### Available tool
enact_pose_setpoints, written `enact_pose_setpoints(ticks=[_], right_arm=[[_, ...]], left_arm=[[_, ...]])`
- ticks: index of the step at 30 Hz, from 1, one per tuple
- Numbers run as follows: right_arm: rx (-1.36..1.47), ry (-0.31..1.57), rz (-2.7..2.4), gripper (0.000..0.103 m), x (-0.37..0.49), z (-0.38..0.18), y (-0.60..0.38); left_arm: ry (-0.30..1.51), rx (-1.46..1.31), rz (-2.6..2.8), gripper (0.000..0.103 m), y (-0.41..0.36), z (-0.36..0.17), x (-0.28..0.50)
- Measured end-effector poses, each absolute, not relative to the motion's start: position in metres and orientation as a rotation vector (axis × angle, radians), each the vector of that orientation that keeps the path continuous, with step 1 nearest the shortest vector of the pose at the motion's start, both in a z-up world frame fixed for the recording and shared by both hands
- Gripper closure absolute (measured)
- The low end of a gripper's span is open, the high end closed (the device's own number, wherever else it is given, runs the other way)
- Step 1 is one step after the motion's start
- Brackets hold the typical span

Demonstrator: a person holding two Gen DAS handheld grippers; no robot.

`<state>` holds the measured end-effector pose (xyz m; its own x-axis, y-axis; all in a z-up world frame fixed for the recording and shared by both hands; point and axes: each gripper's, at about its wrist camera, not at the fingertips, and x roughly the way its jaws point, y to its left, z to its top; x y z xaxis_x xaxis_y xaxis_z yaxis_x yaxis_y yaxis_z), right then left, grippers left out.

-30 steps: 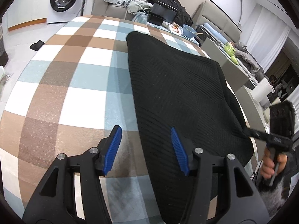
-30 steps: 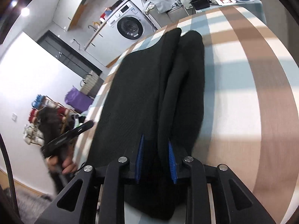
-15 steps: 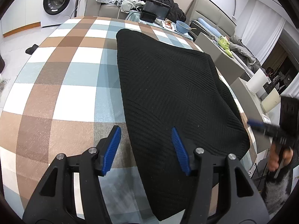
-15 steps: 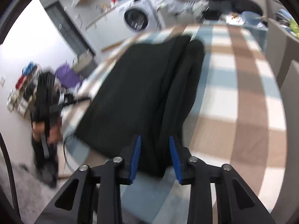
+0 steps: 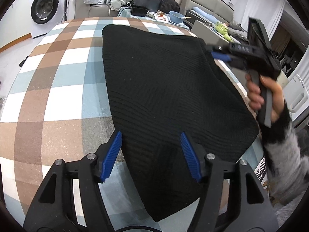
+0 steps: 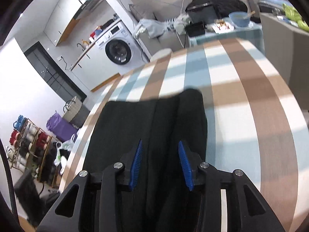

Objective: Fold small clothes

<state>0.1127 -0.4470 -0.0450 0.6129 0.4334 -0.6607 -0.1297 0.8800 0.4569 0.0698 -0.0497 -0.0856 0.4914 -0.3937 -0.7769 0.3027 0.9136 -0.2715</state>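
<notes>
A black ribbed knit garment [image 5: 164, 89] lies flat, folded lengthwise, on the checked tablecloth [image 5: 63, 81]. My left gripper [image 5: 150, 154] is open, its blue pads straddling the garment's near left edge just above it. My right gripper [image 6: 160, 164] is open over the garment's [image 6: 146, 127] folded right edge, with cloth between the pads. In the left wrist view the right gripper [image 5: 222, 55] hovers at the garment's far right corner, held by a hand.
A side table with a blue bowl [image 5: 176, 17], a black box and a food tray stands beyond the table's far edge. A washing machine [image 5: 45, 7] and a sofa with clothes stand behind. Shelves and bags [image 6: 36, 141] stand on the floor at the left.
The right gripper has let go of the garment's near end, opened wider and moved forward along its right edge toward the far corner. The left gripper shifted right over the garment's near edge.
</notes>
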Motion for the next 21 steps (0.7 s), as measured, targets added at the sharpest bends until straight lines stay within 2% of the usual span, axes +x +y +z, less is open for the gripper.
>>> enact_pose_setpoints(ticks=[3, 4, 6, 10, 12, 13, 15, 16, 17, 21], right_arm=[[0.392, 0.861, 0.354, 0.076, 0.132, -0.045, -0.444], [0.376, 0.852, 0.371, 0.085, 0.134, -0.042, -0.442], [0.321, 0.801, 0.446, 0.093, 0.127, -0.032, -0.432], [0.202, 0.865, 0.308, 0.096, 0.131, -0.036, -0.427], [0.211, 0.928, 0.224, 0.093, 0.133, -0.046, -0.436], [0.229, 0.929, 0.226, 0.087, 0.127, -0.047, -0.44], [0.273, 0.912, 0.257, 0.071, 0.109, -0.045, -0.448], [0.298, 0.907, 0.282, 0.056, 0.098, -0.042, -0.451], [0.324, 0.902, 0.315, 0.053, 0.085, -0.04, -0.453], [0.296, 0.922, 0.37, 0.052, 0.034, -0.034, -0.446]], left_arm=[[0.972, -0.113, -0.424, 0.042, -0.049, -0.086, 0.07], [0.972, -0.114, -0.425, 0.042, -0.048, -0.086, 0.069], [0.973, -0.118, -0.426, 0.042, -0.047, -0.087, 0.07], [0.99, -0.126, -0.415, 0.042, -0.045, -0.092, 0.073], [0.99, -0.123, -0.413, 0.042, -0.044, -0.092, 0.072], [0.988, -0.124, -0.413, 0.042, -0.044, -0.092, 0.072], [0.985, -0.14, -0.413, 0.042, -0.04, -0.093, 0.071], [0.986, -0.15, -0.414, 0.042, -0.039, -0.094, 0.071], [0.989, -0.163, -0.418, 0.042, -0.037, -0.095, 0.072], [0.981, -0.177, -0.432, 0.042, -0.037, -0.095, 0.072]])
